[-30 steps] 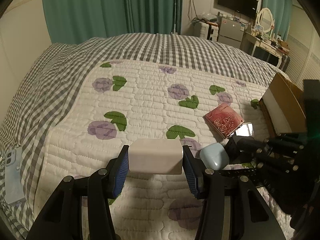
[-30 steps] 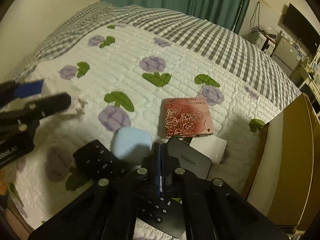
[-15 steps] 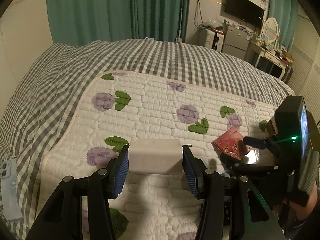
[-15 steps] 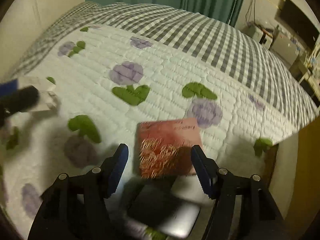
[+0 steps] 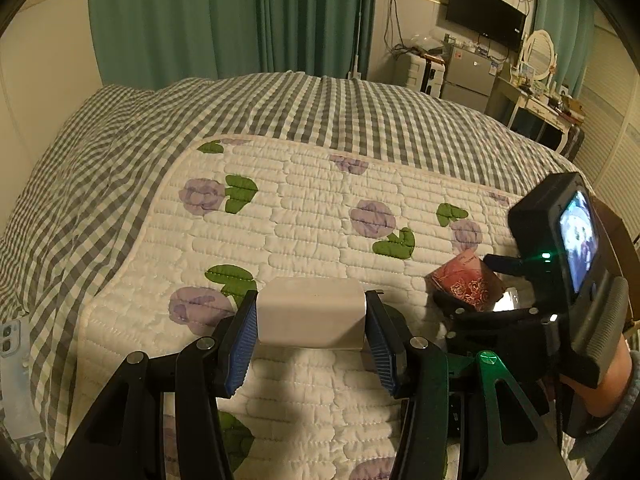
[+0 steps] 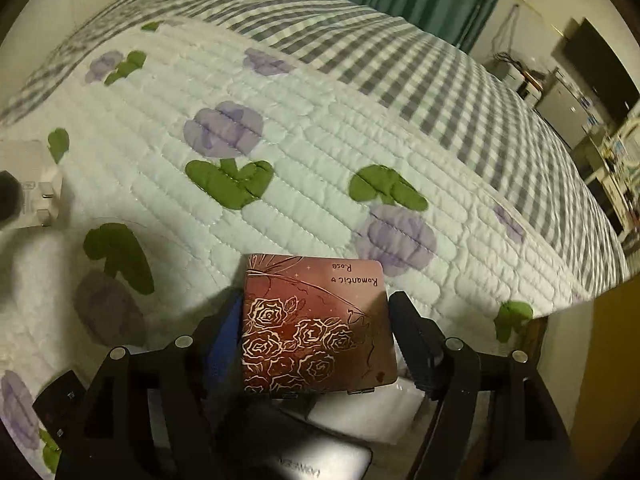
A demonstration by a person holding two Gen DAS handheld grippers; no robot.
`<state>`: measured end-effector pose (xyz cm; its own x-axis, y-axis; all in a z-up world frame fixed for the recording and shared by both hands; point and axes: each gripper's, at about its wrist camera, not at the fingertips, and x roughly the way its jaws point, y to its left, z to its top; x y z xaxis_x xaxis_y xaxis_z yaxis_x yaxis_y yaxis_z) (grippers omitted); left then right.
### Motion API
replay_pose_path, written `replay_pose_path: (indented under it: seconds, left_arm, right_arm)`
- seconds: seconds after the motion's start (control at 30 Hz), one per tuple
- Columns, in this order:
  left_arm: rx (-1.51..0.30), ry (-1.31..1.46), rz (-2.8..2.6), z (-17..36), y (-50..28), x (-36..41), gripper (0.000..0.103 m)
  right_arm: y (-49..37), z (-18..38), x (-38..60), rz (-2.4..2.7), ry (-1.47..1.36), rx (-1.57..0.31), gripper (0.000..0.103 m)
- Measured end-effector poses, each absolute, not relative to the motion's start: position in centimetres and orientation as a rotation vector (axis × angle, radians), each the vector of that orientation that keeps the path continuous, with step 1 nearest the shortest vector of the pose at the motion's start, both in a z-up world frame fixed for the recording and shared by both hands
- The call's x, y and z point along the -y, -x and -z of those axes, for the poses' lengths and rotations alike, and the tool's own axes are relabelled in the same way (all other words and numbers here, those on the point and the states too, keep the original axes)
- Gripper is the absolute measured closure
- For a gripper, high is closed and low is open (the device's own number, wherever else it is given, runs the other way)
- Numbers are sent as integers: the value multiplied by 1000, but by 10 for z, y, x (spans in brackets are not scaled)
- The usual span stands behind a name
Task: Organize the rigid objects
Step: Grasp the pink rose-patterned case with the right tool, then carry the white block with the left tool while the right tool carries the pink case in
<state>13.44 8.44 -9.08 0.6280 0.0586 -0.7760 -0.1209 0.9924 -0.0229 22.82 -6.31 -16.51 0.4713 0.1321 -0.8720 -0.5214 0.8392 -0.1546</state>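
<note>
rose tin [image 6: 316, 328]: rigid, flat, likely light and slick; take by side edges
right gripper [image 6: 316, 332]: fingers straddle tin, contact unclear
white charger [image 5: 311, 312]: clamped in left gripper [image 5: 311, 318], above quilt [image 5: 320, 208]

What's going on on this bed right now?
A person is tidying small items off a quilted bed with two handheld claws. The left claw is shut on a white charger block, held above the quilt. The right claw brackets a red rose-print case, its fingers close on either side; whether it grips is unclear.
</note>
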Motion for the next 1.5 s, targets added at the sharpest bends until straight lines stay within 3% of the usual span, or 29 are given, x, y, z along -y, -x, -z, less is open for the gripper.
replay_pose_path:
  seconds: [0.4, 0.63, 0.9, 1.17, 1.5]
  left_arm:
    - [-856, 48, -100, 77, -128, -74, 51]
    - [-764, 12, -59, 9, -112, -42, 51]
    - [-661, -39, 54, -54, -105, 49, 51]
    - [-721, -3, 245, -44, -133, 158, 51]
    - [-793, -107, 287, 8, -165, 235, 51]
  right_arm:
    - [-188, 116, 76, -437, 368, -901, 33]
    - [-158, 32, 100, -457, 330, -759, 33]
    - [-147, -48, 207, -321, 352, -682, 33]
    - [-164, -16, 337, -183, 283, -803, 33]
    - [-199, 40, 394, -221, 183, -852, 32]
